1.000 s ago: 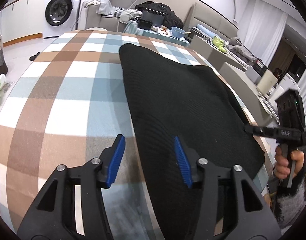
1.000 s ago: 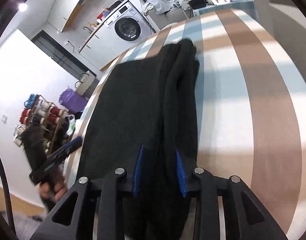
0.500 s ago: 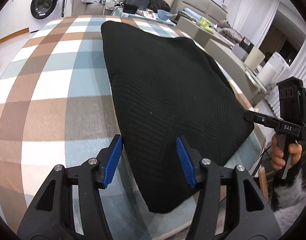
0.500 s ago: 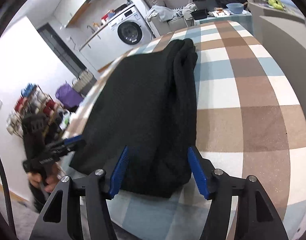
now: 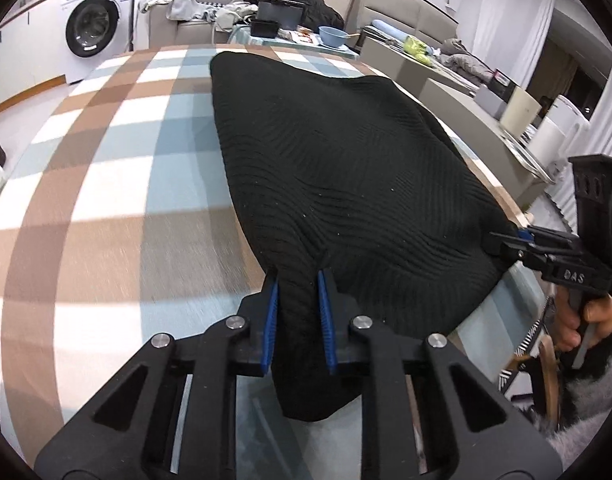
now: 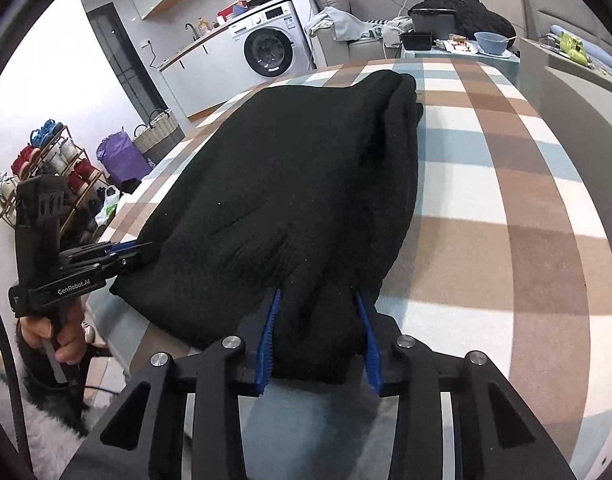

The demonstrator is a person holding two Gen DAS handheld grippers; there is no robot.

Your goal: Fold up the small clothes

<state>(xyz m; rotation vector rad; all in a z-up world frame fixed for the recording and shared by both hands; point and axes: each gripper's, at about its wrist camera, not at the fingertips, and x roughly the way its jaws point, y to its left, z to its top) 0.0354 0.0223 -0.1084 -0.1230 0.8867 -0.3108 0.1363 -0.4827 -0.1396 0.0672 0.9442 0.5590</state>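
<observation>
Black ribbed knit [image 5: 345, 184] lies folded lengthwise on my table [image 5: 106, 200], which wears a brown, blue and white check cloth. Its near edge hangs close to the table's front lip.

My left tool [image 5: 297, 292] has just been closing; the blue pads [image 5: 270, 320] now pinch a ridge of the knit at its near left corner, fabric bunched up between them.

My right tool [image 6: 317, 312] has likewise just been closing. Its pads [image 6: 266, 332] sit wider, clamped on a thick wad of the knit at the near right corner, where the stacked layers make a fat roll along the right edge.

Each tool is visible from the other's camera, gripping opposite near corners, a hand [image 6: 56, 336] on each handle.

Background: washer [image 6: 266, 46], sofa with strewn clothes, blue bowl [image 6: 491, 42], shoe rack [image 6: 46, 168] at left.
</observation>
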